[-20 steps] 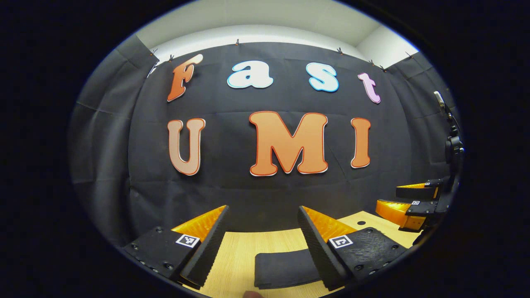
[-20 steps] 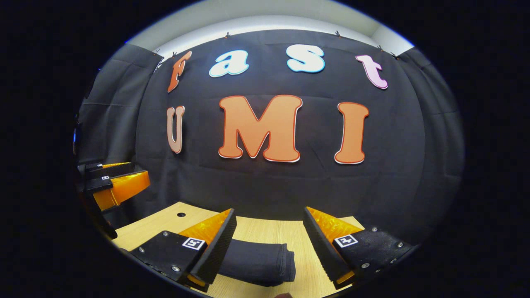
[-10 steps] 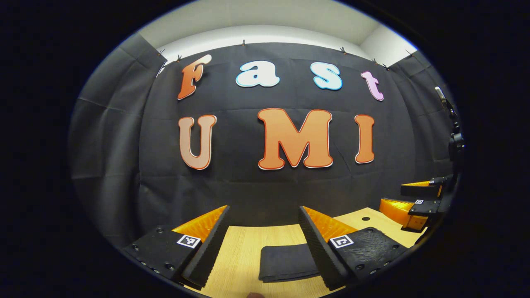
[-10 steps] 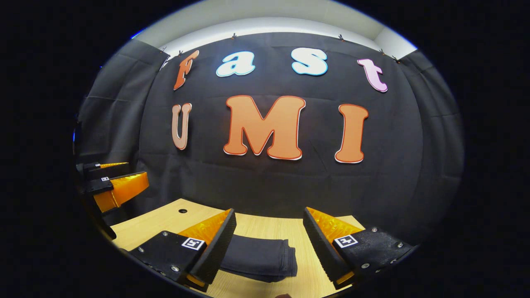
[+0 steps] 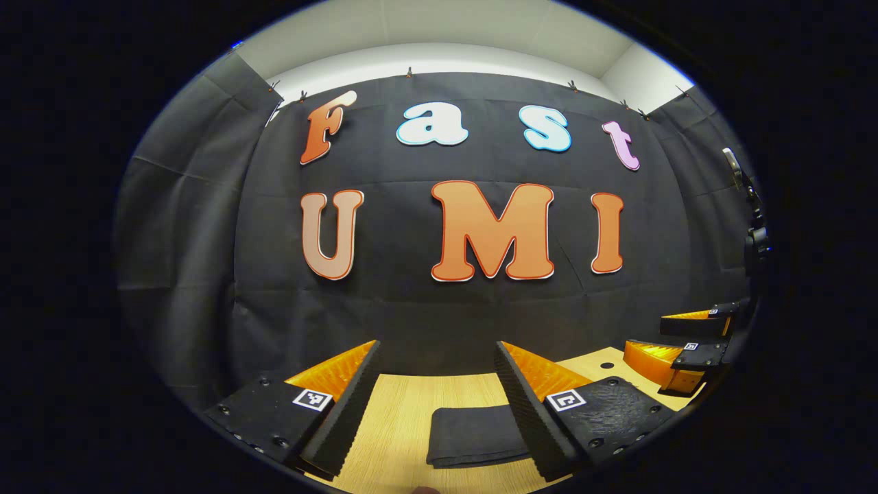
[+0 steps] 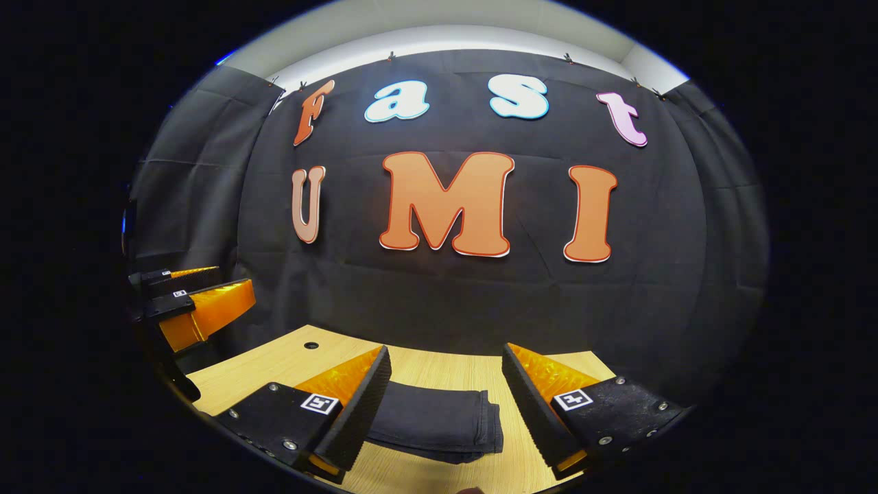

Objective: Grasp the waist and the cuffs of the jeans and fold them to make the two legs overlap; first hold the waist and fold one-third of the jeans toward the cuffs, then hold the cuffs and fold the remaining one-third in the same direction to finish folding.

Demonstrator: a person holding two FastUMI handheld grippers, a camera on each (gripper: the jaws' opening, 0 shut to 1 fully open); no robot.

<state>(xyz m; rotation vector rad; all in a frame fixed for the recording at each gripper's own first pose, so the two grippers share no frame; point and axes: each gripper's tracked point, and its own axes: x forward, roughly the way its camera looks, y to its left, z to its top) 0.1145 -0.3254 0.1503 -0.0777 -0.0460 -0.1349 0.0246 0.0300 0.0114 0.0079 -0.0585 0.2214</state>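
- Left gripper view: the left gripper (image 5: 435,405) is seen with its fingers spread wide and nothing between them; ribbed black pads face inward, backed by orange wedges.
- Just ahead of and below it, nearer its right finger, the jeans (image 5: 477,433) lie as a dark, flat, compact bundle on the table (image 5: 405,418).
- The long axis of the bundle is seen to run crosswise to the fingers, and its right end is hidden behind that finger.
- Right gripper view: the right gripper (image 6: 446,405) is likewise held agape and empty, raised off the cloth.
- From it, the jeans (image 6: 439,425) lie directly ahead between the fingers, leaning toward the left one; stacked layers show at the bundle's right edge.
- Folding is judged complete, with neither tool clearly nearer.
- Pale wood grain and a small round hole (image 6: 311,345) are seen on the tabletop.
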